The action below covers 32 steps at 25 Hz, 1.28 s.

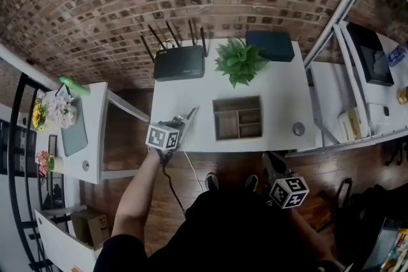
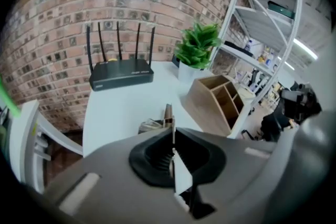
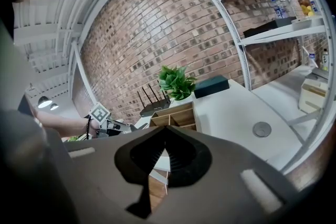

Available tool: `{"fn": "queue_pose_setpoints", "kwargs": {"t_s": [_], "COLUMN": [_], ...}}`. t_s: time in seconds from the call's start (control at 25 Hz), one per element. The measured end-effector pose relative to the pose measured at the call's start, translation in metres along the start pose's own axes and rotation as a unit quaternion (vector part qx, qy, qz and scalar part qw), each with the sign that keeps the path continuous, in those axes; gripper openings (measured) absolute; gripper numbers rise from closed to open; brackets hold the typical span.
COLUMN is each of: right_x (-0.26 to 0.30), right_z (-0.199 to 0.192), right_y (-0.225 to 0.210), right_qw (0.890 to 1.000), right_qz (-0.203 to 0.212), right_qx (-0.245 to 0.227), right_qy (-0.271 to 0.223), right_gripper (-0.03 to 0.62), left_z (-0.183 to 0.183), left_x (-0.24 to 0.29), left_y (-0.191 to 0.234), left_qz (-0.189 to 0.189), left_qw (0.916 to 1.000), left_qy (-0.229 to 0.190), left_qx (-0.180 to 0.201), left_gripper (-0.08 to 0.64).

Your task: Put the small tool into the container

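Note:
A thin, flat small tool point(image 2: 168, 113) sticks out past the tips of my left gripper point(image 2: 172, 131), whose jaws are pressed together on it. That gripper point(image 1: 190, 116) is low over the front left part of the white table point(image 1: 280, 86). The container is a wooden organiser point(image 1: 238, 99) with several compartments, standing to the right of the left gripper point(image 2: 202, 105) and apart from it. My right gripper point(image 3: 165, 129) is shut with nothing in it. It hangs off the table's front edge above the floor point(image 1: 274, 170), pointing toward the organiser point(image 3: 173, 111).
At the back of the table stand a black router point(image 1: 179, 63), a green plant point(image 1: 239, 62) and a dark box point(image 1: 270, 46). A round grey disc point(image 1: 298, 129) lies right of the organiser. A white side table with flowers point(image 1: 57, 108) is at the left, and white shelving point(image 1: 338, 28) at the right.

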State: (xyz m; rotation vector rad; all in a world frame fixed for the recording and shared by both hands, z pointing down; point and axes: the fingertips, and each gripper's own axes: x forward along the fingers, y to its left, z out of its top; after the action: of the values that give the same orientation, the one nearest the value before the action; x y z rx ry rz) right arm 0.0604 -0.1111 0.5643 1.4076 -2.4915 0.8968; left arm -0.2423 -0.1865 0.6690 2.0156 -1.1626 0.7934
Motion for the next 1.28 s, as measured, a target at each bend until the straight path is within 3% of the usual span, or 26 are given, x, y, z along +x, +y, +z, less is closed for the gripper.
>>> {"fn": "queue_pose_setpoints", "kwargs": {"t_s": [0.16,0.44,0.56,0.72,0.84,1.28], "right_x": [-0.001,-0.002,-0.005,-0.011,-0.015,-0.022], "right_z": [0.002,0.003,0.003,0.005,0.005,0.014], "right_y": [-0.005,-0.001,-0.007,-0.008,-0.015,-0.023], "right_qw": [1.000,1.000,1.000,1.000,1.000,0.999], "right_qz": [0.000,0.009,0.003,-0.001,-0.011,-0.026], "right_qx": [0.003,0.000,-0.001,0.007,0.008,-0.025], "right_qy": [-0.003,-0.001,-0.005,-0.008,-0.015,-0.027], "right_gripper": [0.011,0.011,0.011,0.011,0.011,0.011], "left_z": [0.040,0.105,0.122,0.133,0.140,0.145], "left_x": [-0.019,-0.042,-0.040,-0.029,-0.020,0.036], "left_y": [-0.038,-0.099,-0.120,-0.144,-0.158,-0.176], "left_qz": [-0.004,-0.002,0.006,0.019,0.019,0.012], "left_qw": [0.9967,0.9813,0.9661,0.9374,0.9199,0.8878], "left_qy": [-0.037,-0.089,-0.098,-0.089,-0.082,-0.029], "left_qx": [0.072,0.171,0.239,0.336,0.383,0.459], "left_gripper": [0.006,0.006,0.006,0.006,0.006,0.006]}}
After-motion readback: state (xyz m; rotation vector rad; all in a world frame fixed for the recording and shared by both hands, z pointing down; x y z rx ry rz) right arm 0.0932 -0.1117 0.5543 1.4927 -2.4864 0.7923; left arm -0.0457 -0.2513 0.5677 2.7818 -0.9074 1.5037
